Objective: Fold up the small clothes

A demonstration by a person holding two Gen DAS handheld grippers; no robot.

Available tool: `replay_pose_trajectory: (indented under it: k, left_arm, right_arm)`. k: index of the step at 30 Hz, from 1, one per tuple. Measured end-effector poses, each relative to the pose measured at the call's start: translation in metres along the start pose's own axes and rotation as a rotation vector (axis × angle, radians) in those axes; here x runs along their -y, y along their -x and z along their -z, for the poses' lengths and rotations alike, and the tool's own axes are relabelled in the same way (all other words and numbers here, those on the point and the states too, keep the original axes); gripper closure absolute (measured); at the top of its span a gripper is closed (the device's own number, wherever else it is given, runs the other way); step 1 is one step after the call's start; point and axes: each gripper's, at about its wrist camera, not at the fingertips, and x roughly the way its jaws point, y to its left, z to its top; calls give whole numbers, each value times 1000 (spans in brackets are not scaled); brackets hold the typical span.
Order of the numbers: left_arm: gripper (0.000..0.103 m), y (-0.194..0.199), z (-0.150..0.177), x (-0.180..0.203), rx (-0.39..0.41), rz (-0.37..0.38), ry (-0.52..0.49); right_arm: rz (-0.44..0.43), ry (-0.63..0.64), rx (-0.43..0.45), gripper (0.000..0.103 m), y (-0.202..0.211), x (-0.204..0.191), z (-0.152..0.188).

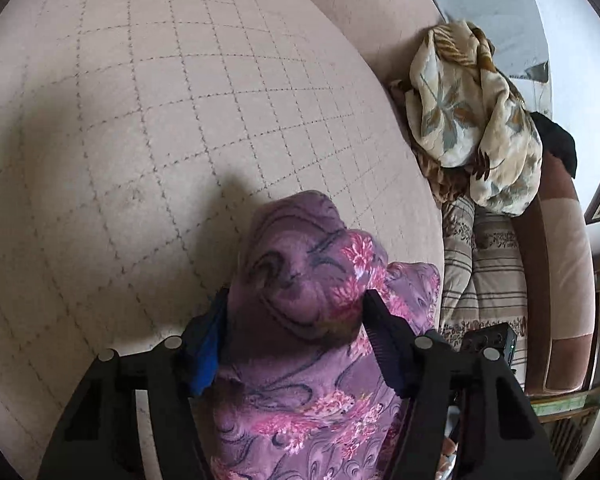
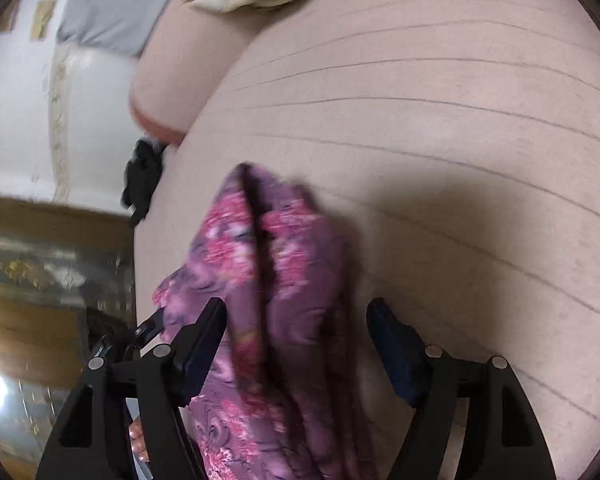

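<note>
The purple cloth (image 2: 260, 280) is blurred in the right view. Its lower part is cut off by the edge. The cloth (image 1: 300, 300) hides the left claw's (image 1: 296, 308) inner left finger.

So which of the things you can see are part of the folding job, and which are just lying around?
Part of the job:
- purple flowered cloth
- left tool, fingers on either side of the cloth
- right tool, open around the cloth
- checked bed cover, the work surface

Just lying about:
- cream leaf-print blanket
- striped pillows
- black cloth

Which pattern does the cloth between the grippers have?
Purple cloth with pink flowers; left wrist view.
</note>
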Motion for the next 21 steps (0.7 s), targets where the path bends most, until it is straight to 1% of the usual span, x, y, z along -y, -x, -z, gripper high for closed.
replay_pose_trajectory:
  k: [1,2,3,4,5,6,7,10,11,13,15,16,18,19,20,21]
  left_arm:
    - [50,1,0,2,5,-4,-3]
    - [65,3,-2,5,-7,-3,-14]
    - [68,8,-5,7,-20,13,-15]
    - [70,18,-9,7,-32,57,5]
    - [71,31,-13,8,-37,95,24]
    - [71,42,-17,11,-33,112,22]
    - [71,59,-23,16,-12,124,-3]
    - [71,104,-46,33,58,117,-93]
    - [71,114,-55,35,80,110,-110]
    - [71,128,-86,36,122,84,-128]
    - [71,130,-119,33,149,61,-124]
    - [70,127,-140,29,164,43,-129]
    - [68,111,-174,13,172,25,-131]
    - [63,100,-185,3,177,-15,-149]
    - [61,89,-190,-11,179,-90,-152]
    - [62,82,-190,-27,173,-175,-115]
  right_arm:
    - [-27,13,-29,50,-8,-5,2]
    - [27,31,-50,76,-17,-9,3]
    - [66,47,-66,78,-24,-10,4]
    - [81,49,-59,80,-24,-14,3]
    - [64,49,-45,81,-19,-18,3]
    - [36,51,-36,82,-15,-21,4]
    - [-23,66,-26,82,-10,-30,7]
    - [-130,131,-37,82,-10,-66,6]
    - [-141,148,-51,82,-16,-78,2]
    - [-154,190,-84,82,-38,-109,-14]
    - [-144,241,-93,82,-60,-136,-33]
    - [-134,271,-95,82,-77,-150,-48]
    - [-133,283,-102,82,-104,-163,-71]
    - [-119,280,-107,81,-129,-170,-85]
    - [-100,286,-104,76,-144,-171,-93]
    - [-63,306,-100,68,-159,-171,-99]
